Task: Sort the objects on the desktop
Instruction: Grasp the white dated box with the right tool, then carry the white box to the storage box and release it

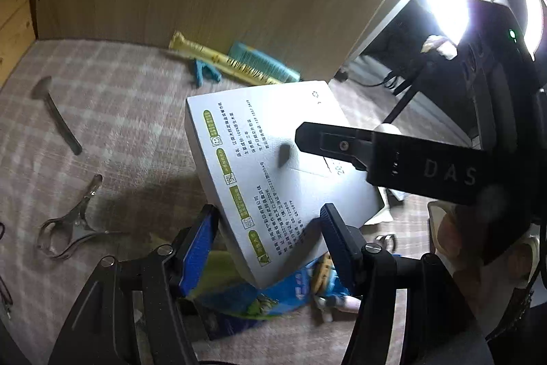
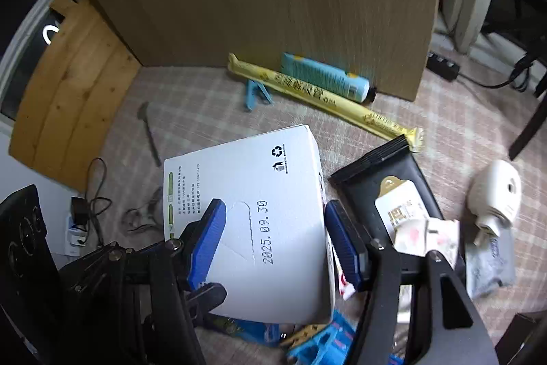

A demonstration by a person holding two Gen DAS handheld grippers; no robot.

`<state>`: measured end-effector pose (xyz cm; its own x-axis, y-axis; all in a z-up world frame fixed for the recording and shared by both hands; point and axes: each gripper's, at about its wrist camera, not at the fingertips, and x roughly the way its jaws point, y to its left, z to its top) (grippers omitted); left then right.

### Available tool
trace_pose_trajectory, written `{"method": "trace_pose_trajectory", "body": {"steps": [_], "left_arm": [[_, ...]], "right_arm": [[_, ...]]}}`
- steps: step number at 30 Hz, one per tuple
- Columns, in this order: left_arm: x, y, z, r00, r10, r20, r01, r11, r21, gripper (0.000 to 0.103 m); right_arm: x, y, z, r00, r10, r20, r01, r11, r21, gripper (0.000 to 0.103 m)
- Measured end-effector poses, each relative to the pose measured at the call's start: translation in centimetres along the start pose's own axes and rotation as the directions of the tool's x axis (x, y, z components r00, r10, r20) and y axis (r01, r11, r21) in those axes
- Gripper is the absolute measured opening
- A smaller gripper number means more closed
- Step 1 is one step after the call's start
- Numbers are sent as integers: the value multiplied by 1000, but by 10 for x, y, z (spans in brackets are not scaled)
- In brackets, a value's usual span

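- While it rests tilted over snack packets on the checked tabletop (image 2: pixel 212 98), the white tissue box (image 2: pixel 259 214) sits between both grippers.
- Right gripper (image 2: pixel 273 238): jaws clamped on the box's sides.
- Left gripper (image 1: pixel 270 238): jaws apart, flanking its lower edge.
- Yellow chopstick sleeve (image 2: pixel 324 94) lies well apart.

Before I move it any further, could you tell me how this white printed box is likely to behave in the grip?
The white box looks like thin, smooth cardboard with a perforated tear flap, so it is probably light and may dent if squeezed hard. The right gripper spans its width, while the left gripper is at its lower edge. It sits tilted over the blue packets, so it could pivot or slip.
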<state>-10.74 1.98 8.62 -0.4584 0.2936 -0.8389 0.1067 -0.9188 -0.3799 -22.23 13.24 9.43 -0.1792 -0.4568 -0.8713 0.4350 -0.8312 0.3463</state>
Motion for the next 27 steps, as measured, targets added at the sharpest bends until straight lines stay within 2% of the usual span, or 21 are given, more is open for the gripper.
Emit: {"method": "trace_pose_trajectory", "body": {"steps": [5, 9, 14, 18, 21, 27], "left_arm": [[-26, -25, -5, 999, -17, 38, 16, 999, 36, 59], [-42, -54, -13, 998, -27, 57, 22, 995, 96, 59], [-41, -98, -28, 997, -56, 48, 46, 983, 180, 59], [-27, -138, -41, 995, -99, 9, 94, 968, 234, 59], [-17, -174, -54, 990, -140, -31, 143, 947, 287, 59], [2, -257, -93, 971, -205, -125, 239, 879, 413, 59]], "right_arm": [[-35, 2, -11, 998, 21, 51, -22, 1000, 10, 60], [-68, -2, -32, 995, -13, 98, 11, 1000, 16, 60], [-106, -22, -67, 986, -77, 147, 68, 996, 62, 60], [-136, -53, -98, 978, -119, 174, 98, 987, 125, 60], [-160, -83, -125, 969, -160, 186, 124, 974, 189, 60], [-212, -145, -187, 944, -262, 201, 187, 926, 329, 60]]}}
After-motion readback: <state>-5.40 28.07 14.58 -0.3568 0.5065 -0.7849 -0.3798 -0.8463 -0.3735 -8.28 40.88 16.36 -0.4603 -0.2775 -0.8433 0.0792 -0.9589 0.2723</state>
